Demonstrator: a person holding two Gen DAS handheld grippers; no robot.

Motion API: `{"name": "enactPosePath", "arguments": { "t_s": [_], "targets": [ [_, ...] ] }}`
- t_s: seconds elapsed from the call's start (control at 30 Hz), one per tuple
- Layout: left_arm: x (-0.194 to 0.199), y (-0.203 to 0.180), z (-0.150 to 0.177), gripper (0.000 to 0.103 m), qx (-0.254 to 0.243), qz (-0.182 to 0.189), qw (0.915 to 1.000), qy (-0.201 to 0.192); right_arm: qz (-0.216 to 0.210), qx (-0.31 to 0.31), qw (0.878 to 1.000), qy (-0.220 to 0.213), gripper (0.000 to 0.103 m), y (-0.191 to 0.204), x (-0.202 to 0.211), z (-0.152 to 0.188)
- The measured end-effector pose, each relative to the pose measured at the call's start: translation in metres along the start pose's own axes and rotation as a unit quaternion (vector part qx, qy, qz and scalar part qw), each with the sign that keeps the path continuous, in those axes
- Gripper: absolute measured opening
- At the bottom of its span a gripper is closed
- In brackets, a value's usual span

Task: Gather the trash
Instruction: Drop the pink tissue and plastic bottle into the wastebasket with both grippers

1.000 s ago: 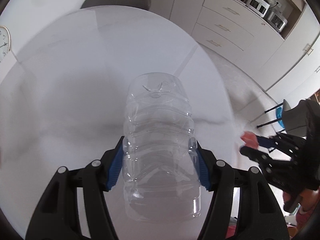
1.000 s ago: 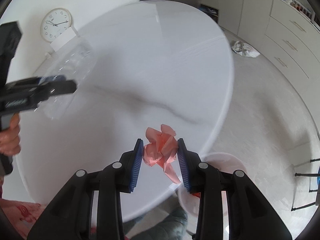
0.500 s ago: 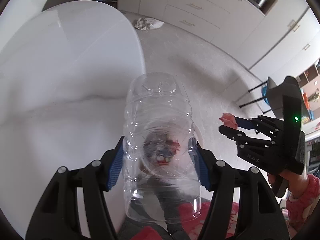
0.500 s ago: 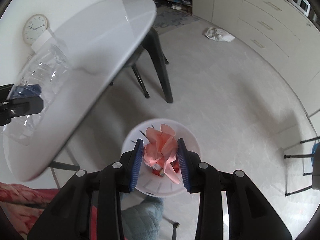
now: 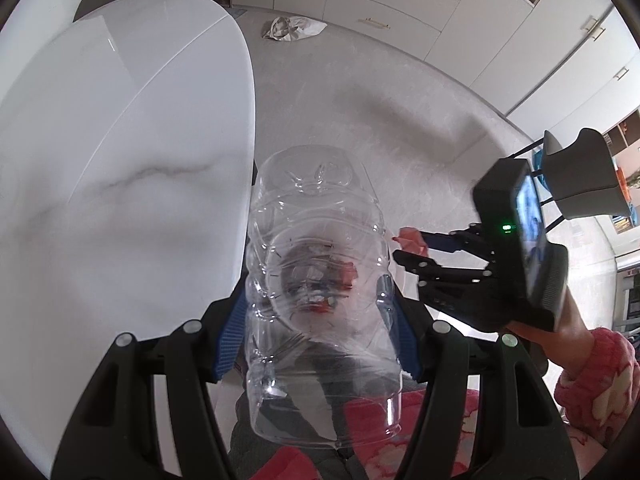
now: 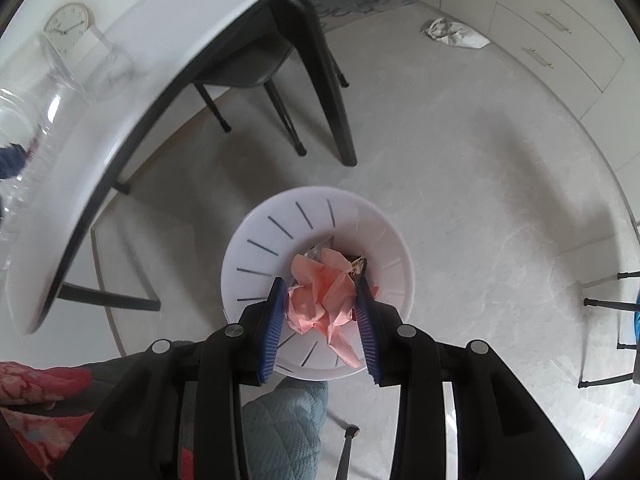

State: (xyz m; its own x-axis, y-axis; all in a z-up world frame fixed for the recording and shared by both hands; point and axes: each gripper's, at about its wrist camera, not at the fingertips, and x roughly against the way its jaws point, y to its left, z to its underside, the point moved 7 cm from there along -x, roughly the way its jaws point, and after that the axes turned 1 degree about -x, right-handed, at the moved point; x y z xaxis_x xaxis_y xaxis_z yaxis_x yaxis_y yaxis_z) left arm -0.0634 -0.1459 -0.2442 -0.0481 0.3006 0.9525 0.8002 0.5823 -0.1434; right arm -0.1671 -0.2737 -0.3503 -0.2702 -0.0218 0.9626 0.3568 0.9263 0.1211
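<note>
My left gripper is shut on a clear empty plastic bottle, held base-forward past the table edge, above the floor. My right gripper is shut on a crumpled pink paper and holds it directly over a white slotted trash bin on the floor, which has some trash inside. In the left wrist view the right gripper sits just right of the bottle, with the pink paper at its tips. The bottle shows blurred at the left edge of the right wrist view.
A white marble round table with black legs stands to the left. A dark chair is tucked under it. A crumpled bag lies on the floor by the white drawers. A clock leans on the wall.
Both grippers have swung off the table toward the floor. The right gripper with the pink paper has come lower over the bin. The bottle has moved past the table edge.
</note>
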Motion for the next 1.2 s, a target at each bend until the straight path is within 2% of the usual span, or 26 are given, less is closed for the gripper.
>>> {"name": "enactPosePath", "arguments": {
  "t_s": [0.03,0.07,0.1,0.17,0.2,0.3,0.47,0.6,0.8,1.0,1.2],
  "targets": [
    [-0.001,0.000,0.000,0.061,-0.001,-0.002,1.0000,0.001,-0.003,0.000,1.000,0.003,0.039,0.001,-0.002,-0.001],
    [0.000,-0.001,0.001,0.061,-0.001,-0.003,1.0000,0.003,-0.013,0.000,1.000,0.010,0.045,0.003,-0.006,0.000],
    [-0.003,-0.004,-0.001,0.061,-0.001,-0.004,1.0000,0.004,-0.017,-0.001,1.000,0.014,0.062,0.005,-0.009,0.000],
    [-0.005,-0.006,-0.005,0.061,-0.002,-0.003,1.0000,0.007,-0.002,-0.007,1.000,0.008,0.085,0.003,-0.009,0.000],
    [-0.009,-0.007,-0.008,0.061,-0.002,-0.003,1.0000,0.008,0.005,-0.009,1.000,0.004,0.090,0.001,-0.007,0.000],
    [-0.013,-0.009,-0.010,0.061,-0.006,0.001,0.9999,0.010,0.013,-0.028,1.000,0.001,0.096,-0.010,-0.005,0.001],
    [-0.027,-0.015,-0.013,0.061,-0.021,0.010,0.9995,0.021,0.047,-0.079,0.996,-0.004,0.097,-0.044,0.007,0.010],
    [-0.056,-0.023,-0.015,0.061,-0.036,0.019,0.9984,0.040,0.058,-0.129,0.990,-0.012,0.097,-0.073,0.021,0.023],
    [-0.138,-0.032,-0.011,0.061,-0.042,0.023,0.9948,0.091,0.081,-0.158,0.984,-0.010,0.097,-0.104,0.033,0.044],
    [-0.229,-0.031,0.004,0.061,-0.037,0.029,0.9891,0.140,0.093,-0.187,0.978,-0.003,0.097,-0.125,0.023,0.065],
    [-0.273,-0.030,0.019,0.061,-0.050,0.022,0.9850,0.164,0.100,-0.209,0.973,0.013,0.097,-0.139,0.009,0.081]
  ]
}}
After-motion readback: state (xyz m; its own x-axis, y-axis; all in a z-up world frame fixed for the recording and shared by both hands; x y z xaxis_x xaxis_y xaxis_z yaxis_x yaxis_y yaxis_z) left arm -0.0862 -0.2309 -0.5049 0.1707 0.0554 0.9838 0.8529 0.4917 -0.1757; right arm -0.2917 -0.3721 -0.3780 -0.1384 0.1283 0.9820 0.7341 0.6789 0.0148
